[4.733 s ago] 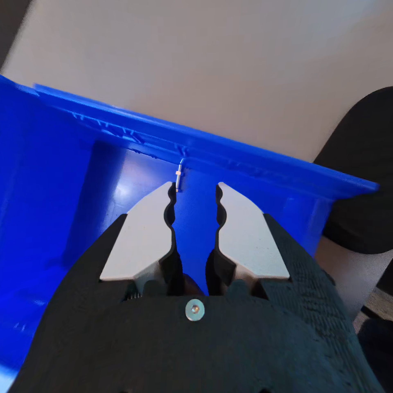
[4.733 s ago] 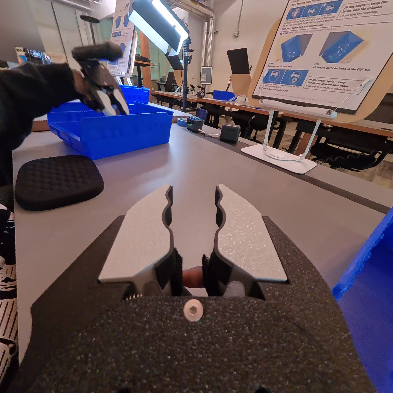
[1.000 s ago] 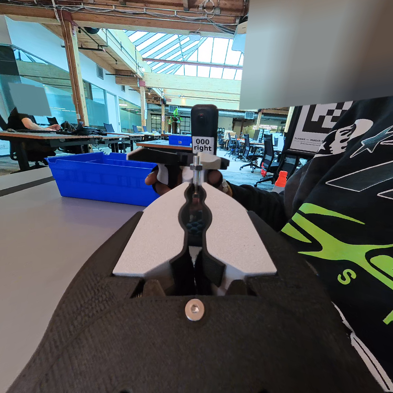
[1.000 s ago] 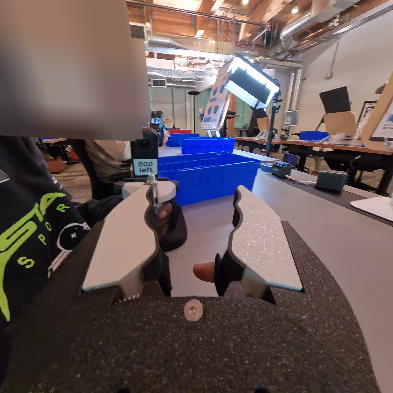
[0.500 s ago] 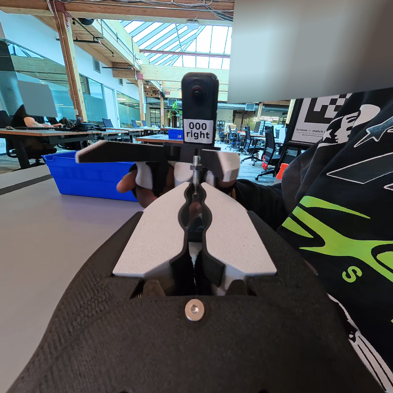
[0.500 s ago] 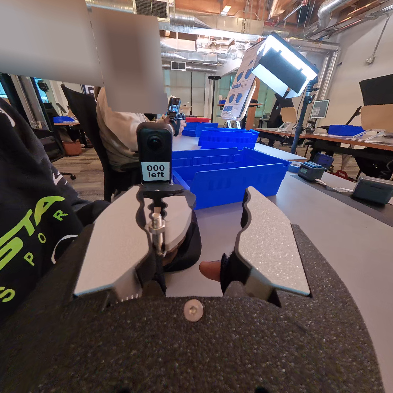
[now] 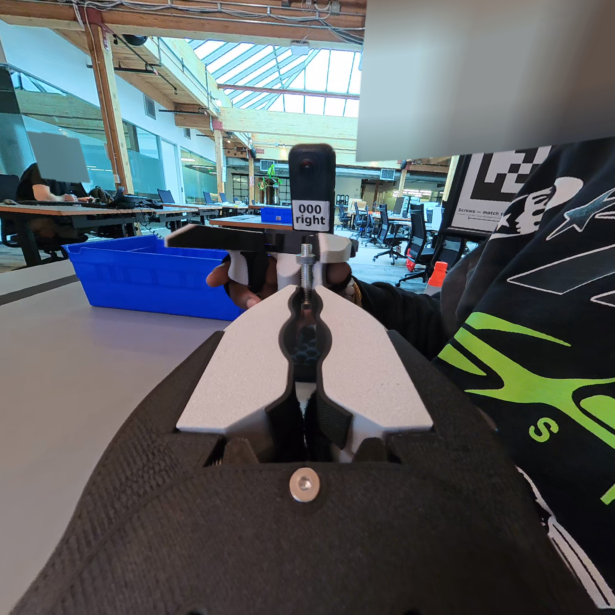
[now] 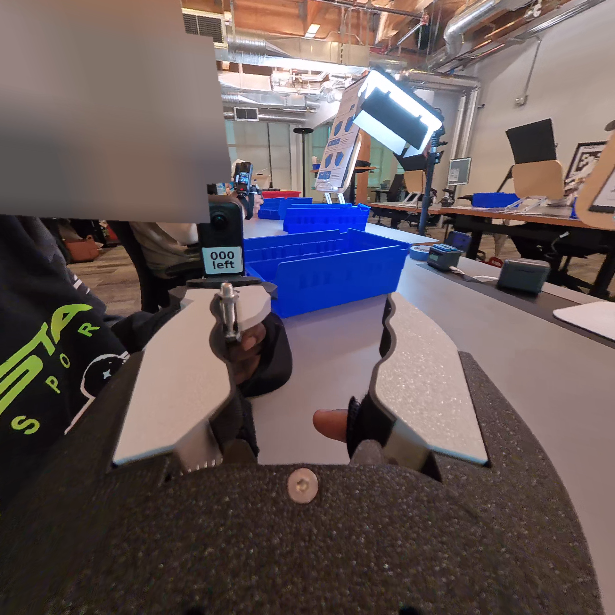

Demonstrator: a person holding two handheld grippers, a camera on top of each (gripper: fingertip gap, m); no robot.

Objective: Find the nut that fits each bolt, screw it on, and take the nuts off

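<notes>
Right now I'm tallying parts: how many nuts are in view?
1: a nut threaded near the bolt's tip, held upright by the left gripper. Bin contents are hidden.

The bolt [image 7: 306, 276] is a thin silver threaded rod, and it is standing upright with its lower end clamped between the closed tips of the left gripper [image 7: 305, 294], above the grey table. A small silver hexagonal nut [image 7: 307, 258] is sitting on its thread near the upper end, with a little thread showing above it. In the right wrist view the bolt [image 8: 228, 312] is appearing upright too, close beside the inner edge of one finger of the right gripper [image 8: 301, 319], whose fingers are standing wide apart.
</notes>
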